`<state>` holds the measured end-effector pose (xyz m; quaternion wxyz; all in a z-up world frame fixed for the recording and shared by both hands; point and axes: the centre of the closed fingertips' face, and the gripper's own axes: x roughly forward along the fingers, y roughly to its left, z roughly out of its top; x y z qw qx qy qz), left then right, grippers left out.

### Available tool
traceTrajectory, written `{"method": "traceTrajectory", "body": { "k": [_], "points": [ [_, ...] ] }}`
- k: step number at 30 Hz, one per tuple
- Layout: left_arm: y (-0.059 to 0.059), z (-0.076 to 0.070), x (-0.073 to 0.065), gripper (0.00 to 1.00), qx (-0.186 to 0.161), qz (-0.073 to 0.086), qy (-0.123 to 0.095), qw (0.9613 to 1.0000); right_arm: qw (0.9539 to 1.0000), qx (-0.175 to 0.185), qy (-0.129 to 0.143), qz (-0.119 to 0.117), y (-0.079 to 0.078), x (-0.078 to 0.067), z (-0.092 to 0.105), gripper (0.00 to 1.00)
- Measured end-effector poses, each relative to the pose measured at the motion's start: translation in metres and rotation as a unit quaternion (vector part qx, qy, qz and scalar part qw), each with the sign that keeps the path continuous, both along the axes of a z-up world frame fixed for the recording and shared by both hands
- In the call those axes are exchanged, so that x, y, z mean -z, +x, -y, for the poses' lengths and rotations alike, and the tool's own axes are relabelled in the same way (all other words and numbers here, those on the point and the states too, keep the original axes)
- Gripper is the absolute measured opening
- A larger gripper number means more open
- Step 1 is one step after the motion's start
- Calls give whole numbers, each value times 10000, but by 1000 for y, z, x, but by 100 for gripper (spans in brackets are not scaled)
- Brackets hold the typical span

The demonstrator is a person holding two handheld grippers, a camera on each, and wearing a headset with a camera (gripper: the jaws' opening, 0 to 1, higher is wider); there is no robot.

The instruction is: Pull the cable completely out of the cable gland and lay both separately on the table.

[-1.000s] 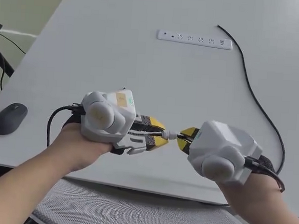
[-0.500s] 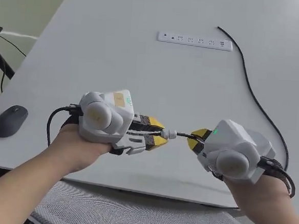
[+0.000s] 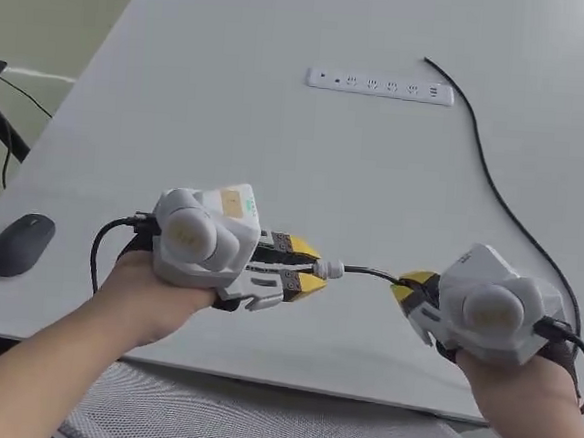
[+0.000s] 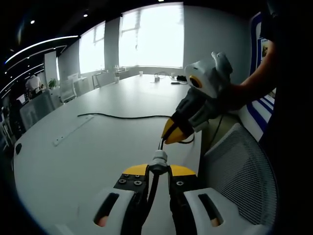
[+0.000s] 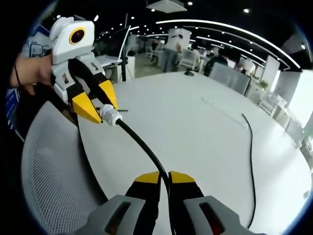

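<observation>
A white table [image 3: 277, 148] has the left gripper [image 3: 313, 271] above its near edge at 7 o'clock, its tan sticker too small to read. The right gripper [image 3: 413, 285], at 5 o'clock, pinches the black cable [image 3: 368, 274]. The cable runs into the gland [image 3: 329, 270], which is clamped in the left jaws.

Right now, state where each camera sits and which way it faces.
Head view: headset, looking down at the table; left hand and right hand show.
Left gripper view: on the left gripper, facing the right gripper and right hand.
Right gripper view: on the right gripper, facing the left gripper and left hand.
Shared: both gripper views show the cable gland and cable.
</observation>
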<state>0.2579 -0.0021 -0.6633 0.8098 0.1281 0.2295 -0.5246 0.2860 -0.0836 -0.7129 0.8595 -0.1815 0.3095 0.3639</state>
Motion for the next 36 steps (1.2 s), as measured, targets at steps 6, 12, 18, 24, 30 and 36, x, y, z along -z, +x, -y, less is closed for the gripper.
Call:
{"method": "traceTrajectory", "body": {
  "k": [6,12,18,24,30,36],
  "points": [
    [1,-1,1,15,-21,3,13,10000,9986,409,200,-259,2,11,9,1],
    [2,-2,2,15,-32,28,41,10000,9940,893,376,-498,3,21,16,1],
    [2,-3,3,15,-44,53,79,9999,9906,1150,417,-618,2,29,21,1],
    [2,-4,4,15,-49,47,81,9999,9919,1105,299,-559,0,31,21,1],
    [5,-6,2,15,-78,67,61,9999,9970,744,-5,-196,2,25,20,1],
    [7,-9,1,15,-122,56,57,9999,9988,444,-197,-43,-3,19,14,2]
  ]
}}
